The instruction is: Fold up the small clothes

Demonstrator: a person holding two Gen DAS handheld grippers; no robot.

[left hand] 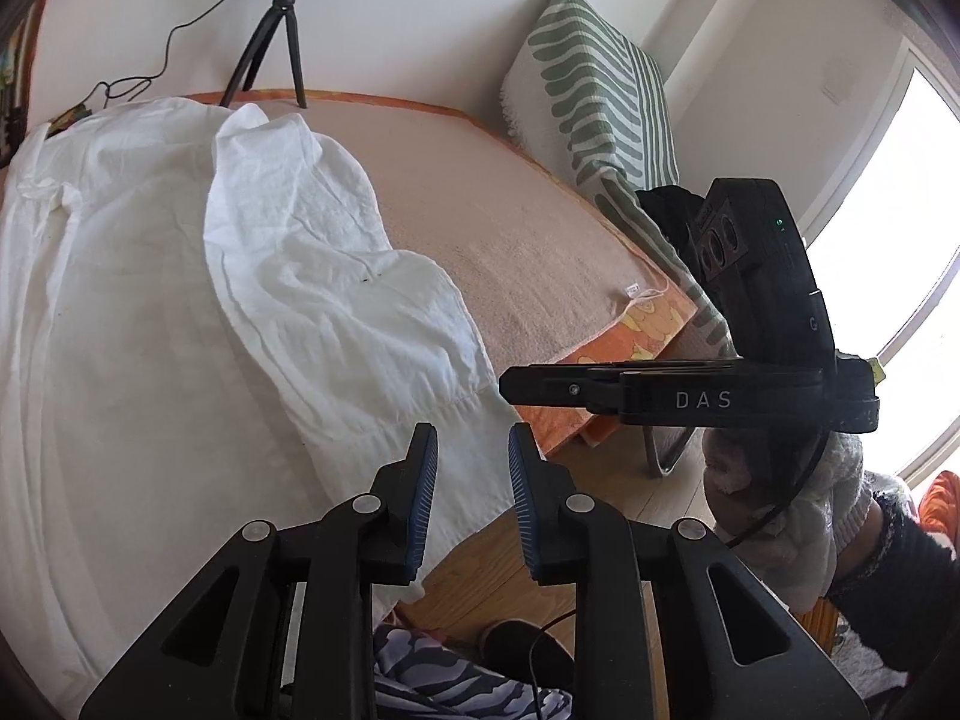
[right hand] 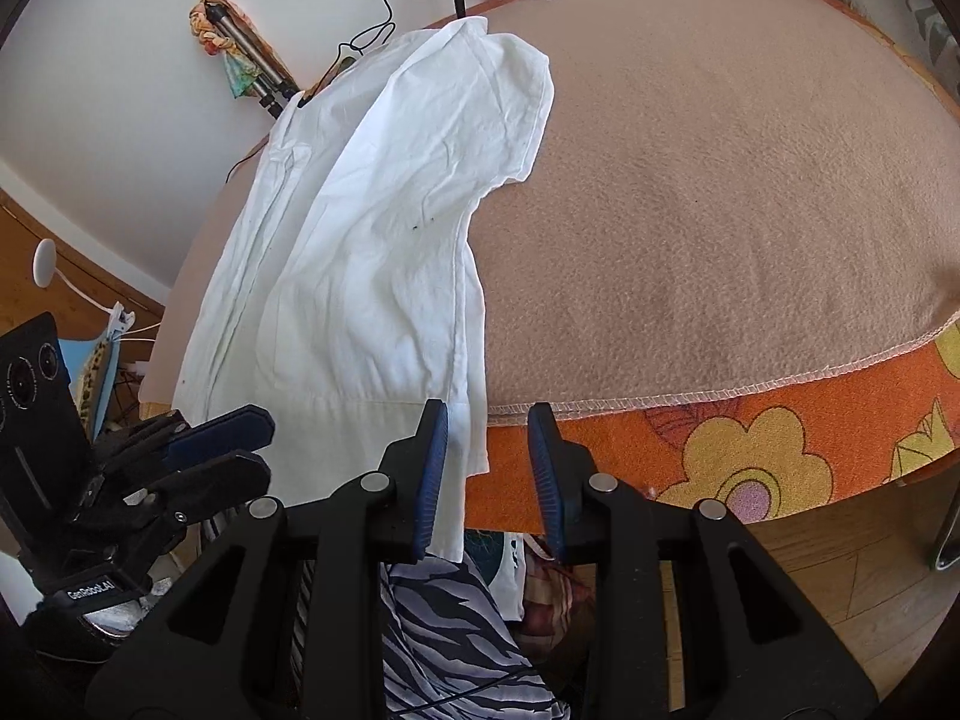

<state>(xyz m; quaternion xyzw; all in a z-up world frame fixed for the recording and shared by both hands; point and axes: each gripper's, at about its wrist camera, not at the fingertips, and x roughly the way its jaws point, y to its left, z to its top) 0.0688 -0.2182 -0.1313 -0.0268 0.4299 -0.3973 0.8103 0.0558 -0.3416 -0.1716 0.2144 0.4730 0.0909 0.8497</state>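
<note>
White shirt (right hand: 360, 252) on table (right hand: 720, 192): thin, limp, light.
Both jaws stood apart, empty; hem (just ahead of them) offered the best hold.

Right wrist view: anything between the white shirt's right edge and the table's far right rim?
No, bare beige blanket fills the stretch from the white shirt rightward in the right wrist view.

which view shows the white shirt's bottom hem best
The right wrist view: the white shirt runs unblocked from collar to hem, which hangs over the table edge. The left wrist view shows the shirt closer, its hem partly behind the fingers.
</note>
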